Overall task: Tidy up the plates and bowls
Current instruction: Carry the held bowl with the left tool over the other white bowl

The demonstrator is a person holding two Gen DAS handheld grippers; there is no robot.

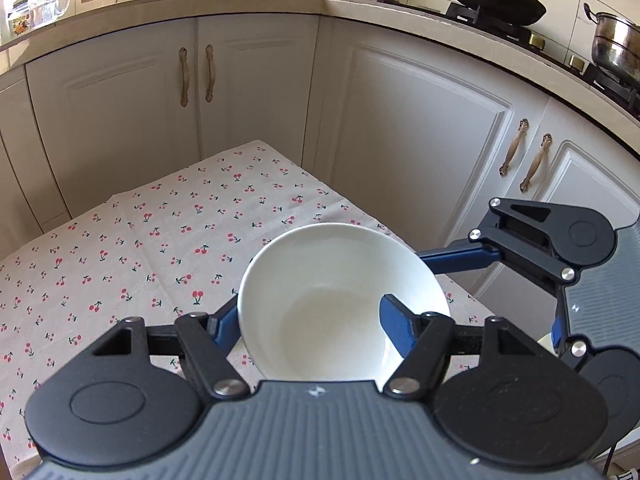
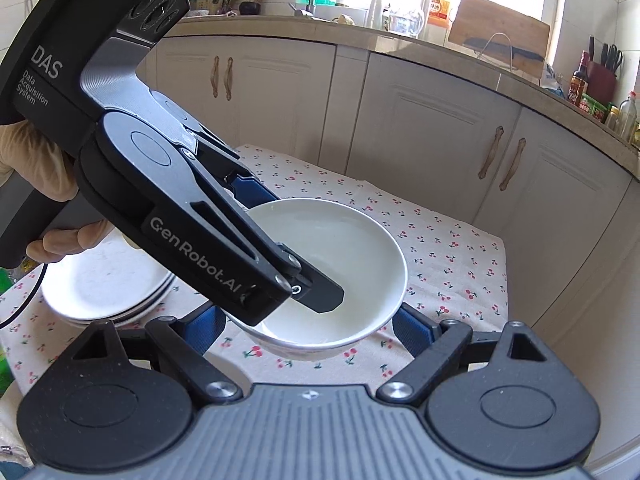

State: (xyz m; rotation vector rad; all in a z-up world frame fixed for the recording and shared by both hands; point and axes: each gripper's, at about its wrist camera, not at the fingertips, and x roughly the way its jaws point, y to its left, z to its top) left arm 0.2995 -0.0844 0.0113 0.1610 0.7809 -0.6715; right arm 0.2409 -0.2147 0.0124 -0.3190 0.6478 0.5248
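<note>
A white bowl (image 1: 340, 304) (image 2: 340, 268) is held a little above the cherry-print tablecloth (image 1: 140, 248) (image 2: 448, 248). My left gripper (image 1: 312, 328) (image 2: 280, 240) is shut on its rim, one finger inside the bowl and one outside. My right gripper (image 2: 308, 328) is open, its blue pads on either side of the bowl's near wall, apart from it; its arm shows in the left wrist view (image 1: 552, 240). A stack of white plates (image 2: 108, 284) lies on the cloth to the left of the bowl.
White kitchen cabinets (image 1: 260, 80) (image 2: 420, 128) wrap around the table's far side. The worktop (image 1: 248, 0) carries jars, a cutting board and a rack. A black wok (image 1: 496, 0) and a steel pot (image 1: 616, 44) stand on the stove at right.
</note>
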